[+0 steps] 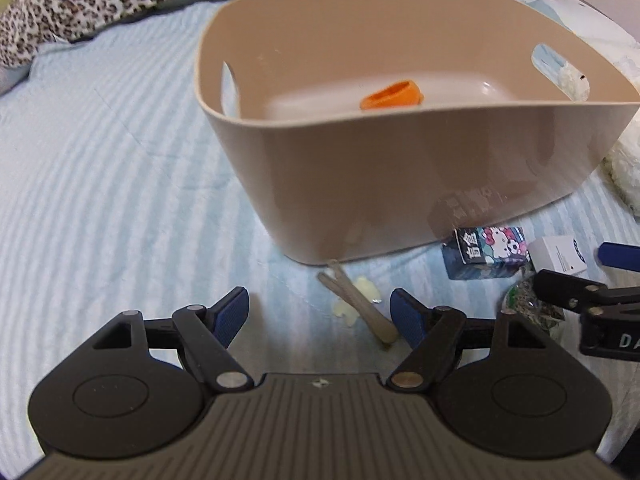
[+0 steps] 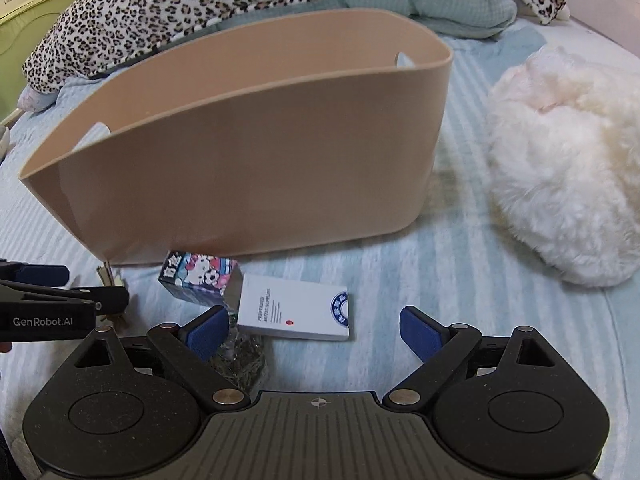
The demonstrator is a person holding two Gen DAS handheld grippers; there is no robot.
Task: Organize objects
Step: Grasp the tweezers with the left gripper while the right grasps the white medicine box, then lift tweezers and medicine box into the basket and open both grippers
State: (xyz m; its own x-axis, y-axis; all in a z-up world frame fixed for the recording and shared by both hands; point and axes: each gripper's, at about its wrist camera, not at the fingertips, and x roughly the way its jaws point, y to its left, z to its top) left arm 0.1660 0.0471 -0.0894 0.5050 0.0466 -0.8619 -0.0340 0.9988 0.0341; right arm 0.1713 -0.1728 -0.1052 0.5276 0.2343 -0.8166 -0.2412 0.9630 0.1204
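Bin [image 1: 400,168], smooth beige plastic w/ rounded corners, sits on the striped bed [image 1: 100,160]; an orange piece [image 1: 392,96] is already inside. Your left gripper [image 1: 320,314] and right gripper [image 2: 314,330] both have fingers released, empty. The Hello Kitty box [image 2: 200,276] and white card box [image 2: 294,312] lie just beside the bin wall, prob. next to go in.

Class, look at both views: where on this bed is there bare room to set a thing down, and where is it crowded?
Free: the striped bedspread left of the tub, and the strip between the tub and the fluffy cushion. Most of the tub floor is bare too, beside the orange piece. Crowded: in front of the tub, around the cartoon box, white box and sticks.
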